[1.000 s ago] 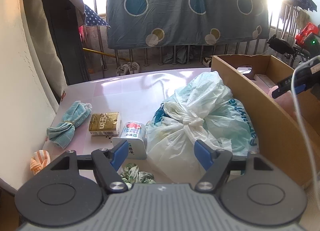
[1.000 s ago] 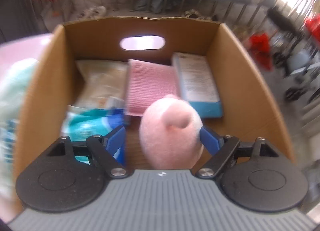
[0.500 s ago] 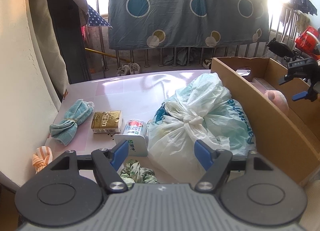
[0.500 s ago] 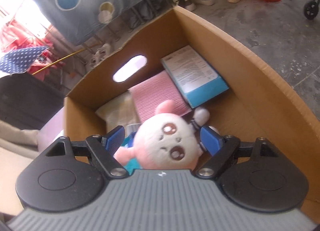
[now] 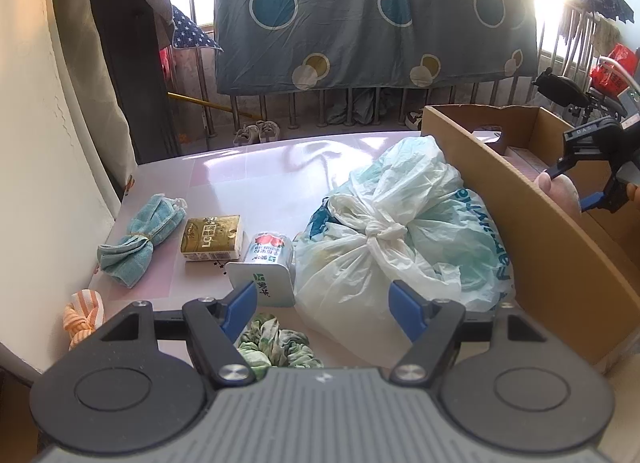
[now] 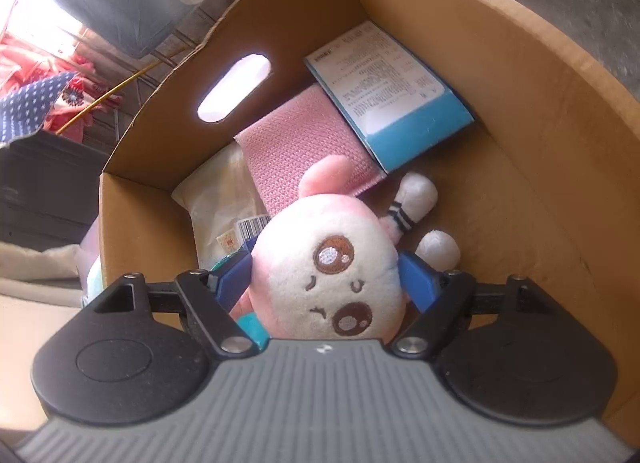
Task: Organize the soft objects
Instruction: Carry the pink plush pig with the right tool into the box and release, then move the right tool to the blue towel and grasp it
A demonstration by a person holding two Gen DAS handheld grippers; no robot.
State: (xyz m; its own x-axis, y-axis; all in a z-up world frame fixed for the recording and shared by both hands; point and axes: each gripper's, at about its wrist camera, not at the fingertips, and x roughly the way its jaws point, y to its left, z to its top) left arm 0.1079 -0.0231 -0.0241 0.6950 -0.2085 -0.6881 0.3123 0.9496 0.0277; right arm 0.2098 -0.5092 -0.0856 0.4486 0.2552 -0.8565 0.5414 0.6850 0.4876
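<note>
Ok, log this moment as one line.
right tool: closing around plush toy inside cardboard box | left tool: open, empty, over table | tied plastic bag: on table

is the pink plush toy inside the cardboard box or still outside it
Inside. The pink plush toy sits between the box walls, above the pink cloth and blue packet. Whether it rests on the bottom: cannot tell.

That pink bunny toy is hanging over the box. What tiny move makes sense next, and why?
Probably lower it a little and let go. The right gripper has its jaws closing on the plush bunny, already inside the cardboard box above the pink cloth and blue carton, with bare box floor beside it.
</note>
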